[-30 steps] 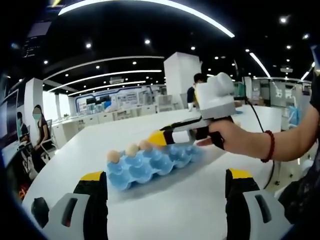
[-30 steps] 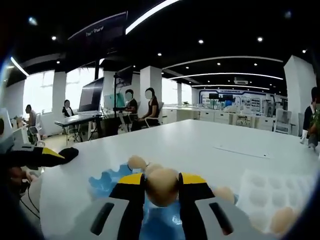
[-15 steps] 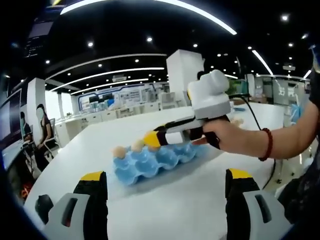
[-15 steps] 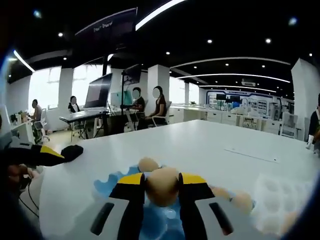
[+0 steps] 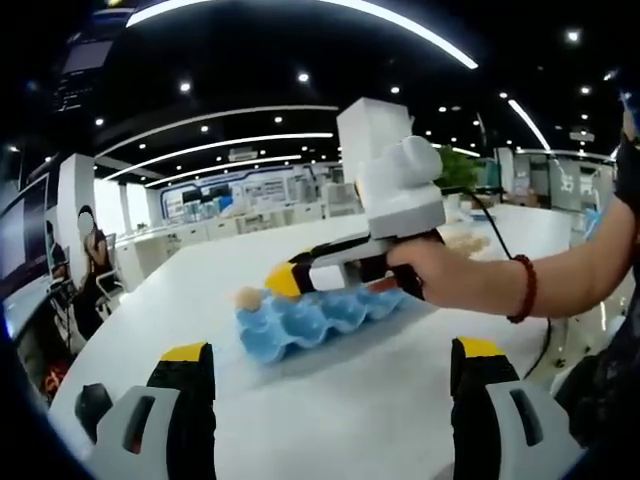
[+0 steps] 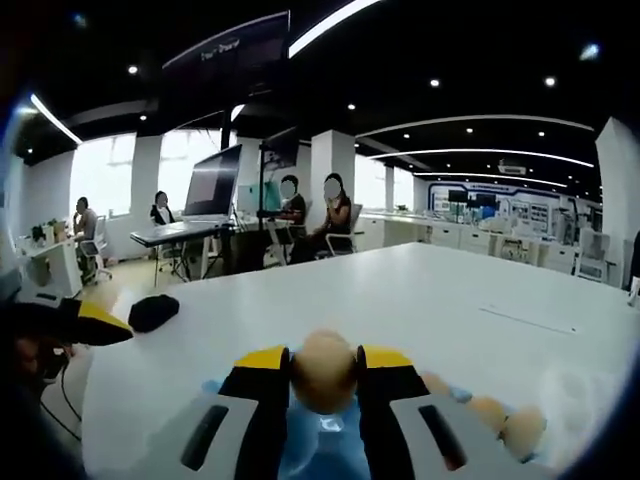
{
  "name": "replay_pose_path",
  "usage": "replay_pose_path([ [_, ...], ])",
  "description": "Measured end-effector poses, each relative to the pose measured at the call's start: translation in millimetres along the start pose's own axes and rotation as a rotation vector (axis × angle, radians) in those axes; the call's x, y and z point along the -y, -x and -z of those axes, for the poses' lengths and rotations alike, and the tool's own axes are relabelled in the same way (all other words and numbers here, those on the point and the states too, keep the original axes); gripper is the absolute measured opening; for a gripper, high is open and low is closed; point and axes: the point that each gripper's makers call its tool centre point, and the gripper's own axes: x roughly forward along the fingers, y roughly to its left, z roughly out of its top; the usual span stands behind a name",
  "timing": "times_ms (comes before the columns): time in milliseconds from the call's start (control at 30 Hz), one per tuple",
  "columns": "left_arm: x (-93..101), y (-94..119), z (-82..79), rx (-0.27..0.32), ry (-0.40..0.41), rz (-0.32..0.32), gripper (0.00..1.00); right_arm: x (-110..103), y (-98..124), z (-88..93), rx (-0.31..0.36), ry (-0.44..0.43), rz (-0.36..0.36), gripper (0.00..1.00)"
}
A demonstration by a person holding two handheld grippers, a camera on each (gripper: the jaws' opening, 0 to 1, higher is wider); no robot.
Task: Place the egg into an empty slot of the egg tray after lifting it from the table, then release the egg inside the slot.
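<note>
Right gripper (image 6: 324, 385) jaws clamped on one egg (image 6: 324, 370) over blue tray (image 5: 318, 318); left gripper (image 5: 335, 400) jaws wide, empty; perhaps three eggs seated.

Egg (image 6: 324, 368) between fingers (image 6: 262, 400) above tray (image 5: 315, 318) on table (image 5: 380, 400).

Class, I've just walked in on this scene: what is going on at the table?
A person is loading eggs into a blue egg tray on a white table. The right gripper is shut on an egg and holds it over the tray, not yet released. One egg already sits at the tray's end. The left gripper hangs open, holding nothing.
</note>
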Motion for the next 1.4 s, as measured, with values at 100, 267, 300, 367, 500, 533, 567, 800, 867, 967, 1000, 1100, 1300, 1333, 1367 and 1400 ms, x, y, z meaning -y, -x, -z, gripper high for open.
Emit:
replay_pose_path([
  [100, -2.4, 1.6, 1.9, -0.009, -0.004, -0.008, 1.00, -5.4, -4.8, -1.2, -0.001, 0.006, -0.009, 0.27],
  [267, -7.6, 3.8, 3.5, -0.010, -0.001, -0.014, 1.00, -10.1, -17.5, -4.9, 0.004, 0.008, -0.019, 0.27],
  [300, -7.9, 4.0, 4.1, -0.013, 0.001, -0.016, 1.00, -11.4, -19.2, -4.8, 0.004, 0.008, -0.021, 0.27],
  [367, -8.2, 4.0, 4.6, -0.014, 0.002, -0.018, 1.00, -18.4, -22.7, -3.9, 0.004, 0.007, -0.052, 0.27],
  [500, -8.4, 3.1, 5.9, -0.017, 0.004, -0.016, 1.00, -19.5, -31.2, 1.6, -0.013, 0.026, -0.047, 0.27],
  [533, -10.8, 2.5, 6.4, -0.018, 0.005, -0.016, 1.00, -20.7, -31.8, 5.5, -0.023, 0.022, -0.050, 0.27],
  [567, -11.7, 2.3, 6.5, -0.018, 0.005, -0.016, 1.00, -20.4, -31.9, 7.6, -0.029, 0.031, -0.044, 0.27],
  [800, -13.6, 0.6, 7.0, -0.015, 0.009, -0.017, 1.00, -22.7, -34.0, 16.7, -0.042, 0.018, -0.023, 0.27],
  [867, -12.6, 0.8, 6.5, -0.014, 0.009, -0.017, 1.00, -24.6, -34.5, 21.2, -0.048, 0.011, -0.021, 0.27],
  [967, -11.0, 1.6, 5.9, -0.012, 0.012, -0.015, 1.00, -27.7, -33.2, 24.1, -0.052, 0.029, -0.014, 0.28],
  [1000, -10.9, 2.0, 6.0, -0.013, 0.011, -0.016, 1.00, -27.9, -34.0, 23.8, -0.051, 0.033, -0.018, 0.28],
  [1100, -10.6, 4.5, 7.1, -0.020, 0.007, -0.020, 1.00, -27.6, -33.0, 23.2, -0.040, 0.033, -0.011, 0.28],
  [1300, -7.9, 8.7, 6.5, -0.016, 0.011, -0.021, 1.00, -32.4, -34.1, 20.6, -0.002, 0.019, -0.028, 0.31],
  [1333, -7.1, 9.6, 5.5, -0.012, 0.018, -0.018, 1.00, -33.9, -34.9, 21.5, -0.009, 0.026, -0.035, 0.32],
  [1367, -6.0, 10.7, 3.8, -0.002, 0.028, -0.010, 1.00, -34.7, -34.6, 21.2, -0.012, 0.030, -0.036, 0.33],
  [1400, -5.5, 12.3, 1.2, 0.014, 0.038, -0.002, 1.00, -34.6, -33.8, 21.0, -0.013, 0.031, -0.034, 0.33],
])
